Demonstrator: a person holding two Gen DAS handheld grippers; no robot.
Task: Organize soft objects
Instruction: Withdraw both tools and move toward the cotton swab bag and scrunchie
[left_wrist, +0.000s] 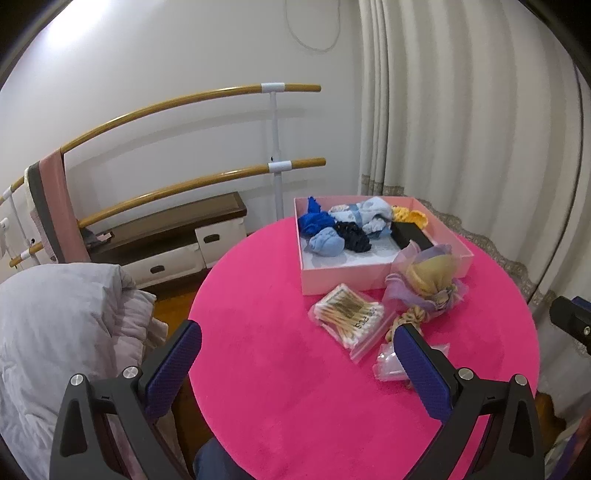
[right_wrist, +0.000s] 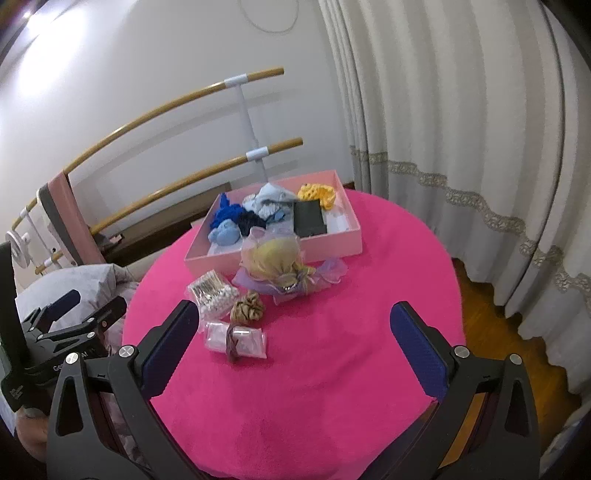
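Observation:
A pink box (left_wrist: 373, 282) (right_wrist: 325, 249) sits on the far side of the round pink table (left_wrist: 280, 369) (right_wrist: 332, 350). Inside lie blue, navy and yellow soft pieces (left_wrist: 325, 236) (right_wrist: 225, 232) and a black pad (right_wrist: 309, 218). In front of the box rests a yellow and purple gauzy bundle (left_wrist: 430, 277) (right_wrist: 277, 266). Nearer lie a bag of cotton swabs (left_wrist: 351, 314) (right_wrist: 212, 293), a tan scrunchie (right_wrist: 247, 310) and a small clear bag with a hair tie (right_wrist: 236, 339). My left gripper (left_wrist: 297, 336) and right gripper (right_wrist: 293, 317) hover open over the near table, holding nothing.
A wooden double barre (left_wrist: 177, 107) stands against the wall behind the table, with a pink band draped over it. A low cabinet (left_wrist: 173, 236) is below it. A grey padded coat (left_wrist: 62, 325) lies at the left. Curtains (right_wrist: 461, 129) hang at the right.

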